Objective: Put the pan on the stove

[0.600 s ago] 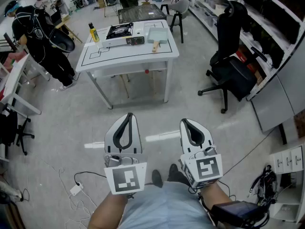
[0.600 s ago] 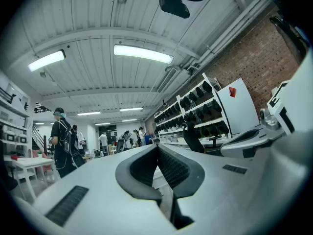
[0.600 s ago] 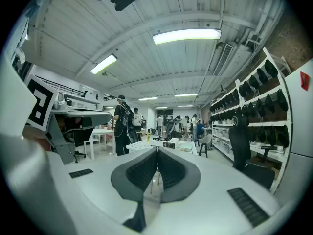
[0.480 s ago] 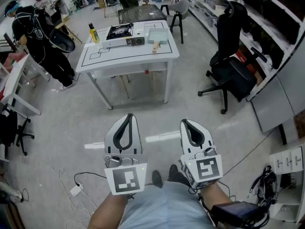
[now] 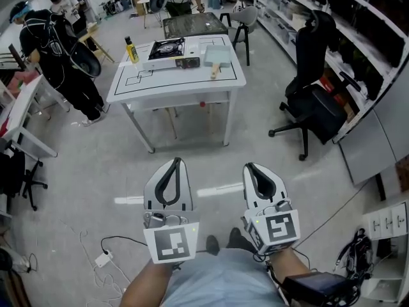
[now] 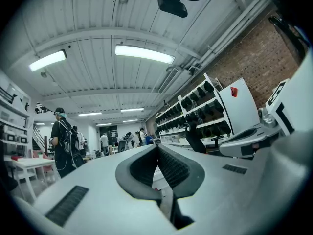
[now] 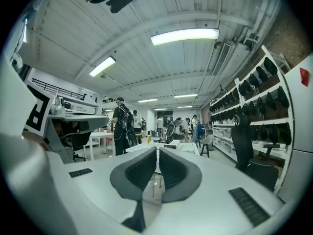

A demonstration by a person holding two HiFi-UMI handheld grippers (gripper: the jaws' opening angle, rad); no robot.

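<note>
Head view: white surface (image 5: 185, 82) at 12 o'clock, well apart from both grippers.
Pan (image 5: 217, 55): pale blue, wooden handle, on the surface, near the stove's 3 o'clock side.
Stove (image 5: 167, 47): at the surface's far edge, yellow bottle (image 5: 131, 50) at its 9 o'clock.
Left gripper (image 5: 173, 164): 7 o'clock, jaws together, empty.
Right gripper (image 5: 251, 168): 5 o'clock, jaws together, empty.

Bright even room, ceiling strip lights (image 7: 185, 35) glaring (mildly), soft shadows, heavy fisheye bending at edges
</note>
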